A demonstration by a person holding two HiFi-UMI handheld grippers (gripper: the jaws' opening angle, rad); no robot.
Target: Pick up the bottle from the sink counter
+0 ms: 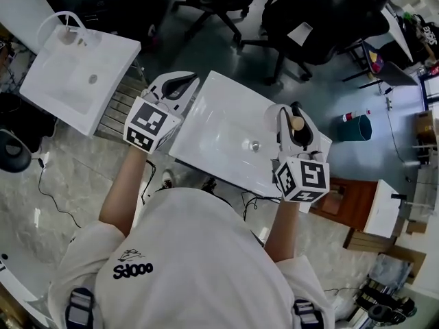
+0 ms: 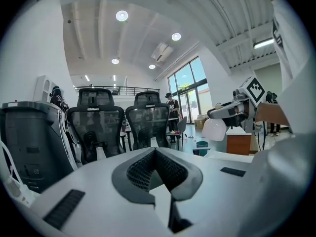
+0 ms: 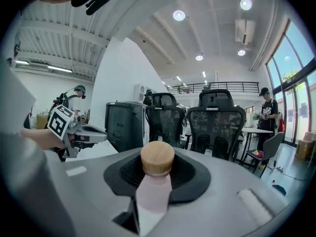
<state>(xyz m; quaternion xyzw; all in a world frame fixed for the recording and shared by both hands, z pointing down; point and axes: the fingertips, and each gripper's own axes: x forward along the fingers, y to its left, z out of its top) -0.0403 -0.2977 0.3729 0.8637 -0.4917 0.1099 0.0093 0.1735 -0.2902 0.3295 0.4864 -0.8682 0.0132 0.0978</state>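
Observation:
A pale pink bottle [image 3: 150, 194] with a round wooden cap [image 3: 157, 158] stands upright between the jaws of my right gripper [image 3: 157, 174], which is shut on its neck. From the head view the cap [image 1: 296, 123] shows over the right end of the white sink counter [image 1: 219, 132], inside my right gripper [image 1: 293, 130]. The left gripper view shows the bottle [image 2: 215, 130] hanging from that gripper off to the right. My left gripper [image 1: 177, 86] hovers at the counter's left end. Its dark pads [image 2: 140, 169] meet with nothing between them.
A second white sink [image 1: 75, 67] with a curved tap lies at the far left. Black office chairs [image 1: 309, 12] stand beyond the counter. A green bin [image 1: 357, 127] and a wooden cabinet [image 1: 346, 201] are to the right. Cables trail on the floor [image 1: 48, 184].

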